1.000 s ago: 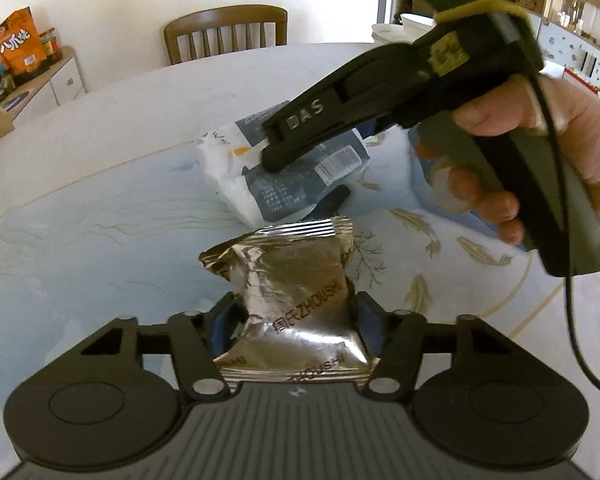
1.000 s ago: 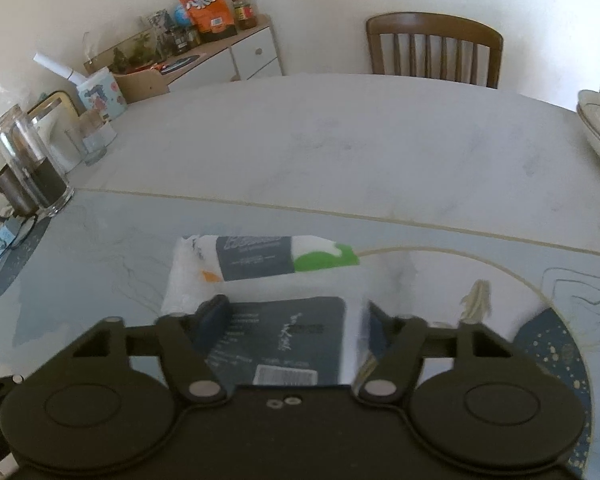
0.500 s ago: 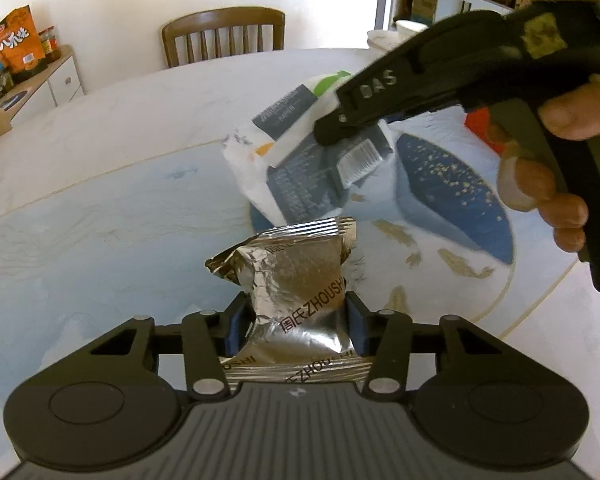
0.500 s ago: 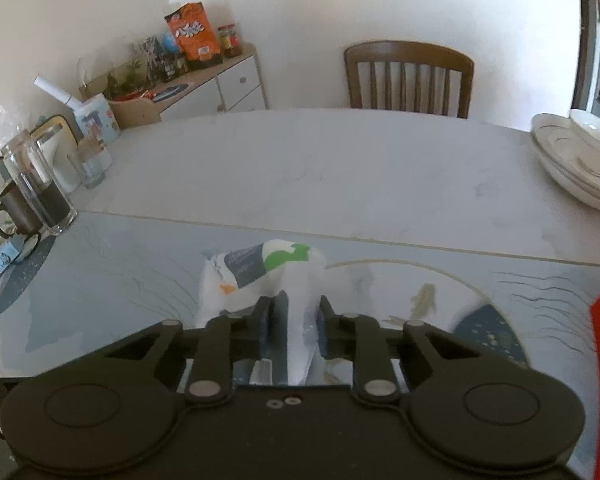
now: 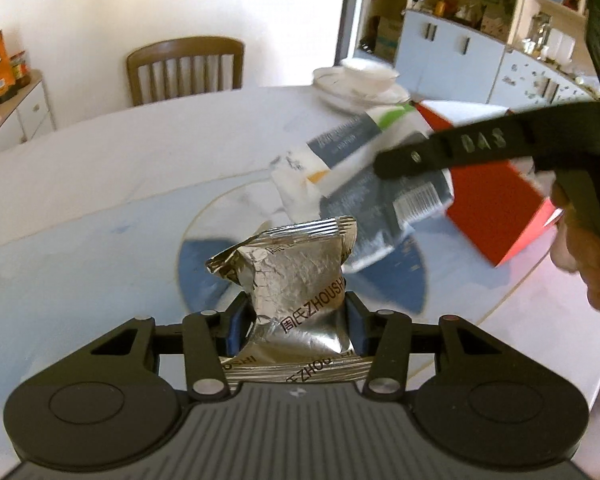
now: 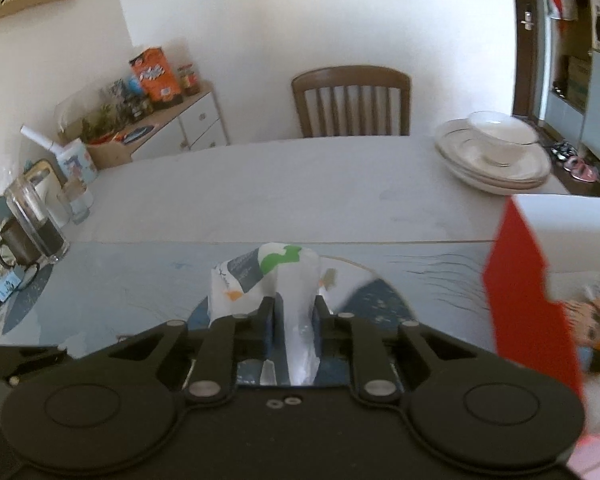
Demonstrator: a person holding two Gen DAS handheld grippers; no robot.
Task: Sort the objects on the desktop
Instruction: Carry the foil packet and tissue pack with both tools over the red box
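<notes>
My left gripper (image 5: 296,312) is shut on a crinkled silver foil snack packet (image 5: 296,276) and holds it above the table. My right gripper (image 6: 294,312) is shut on a white and dark grey tissue pack with a green patch (image 6: 260,276), lifted off the table. In the left wrist view that tissue pack (image 5: 364,184) hangs from the right gripper (image 5: 384,168), just beyond the foil packet. A red and white open box (image 5: 496,208) stands at the right; it also shows in the right wrist view (image 6: 528,300), with colourful items inside.
The table has a blue patterned mat (image 5: 60,280) under glass. Stacked white plates with a bowl (image 6: 496,152) sit at the far right. A glass jug and a dark mug (image 6: 32,224) stand at the left edge. A wooden chair (image 6: 352,100) is behind the table.
The right gripper closed on the tissue pack, lifted it and carried it right toward the red box. The left gripper rose and turned right with the foil packet.
</notes>
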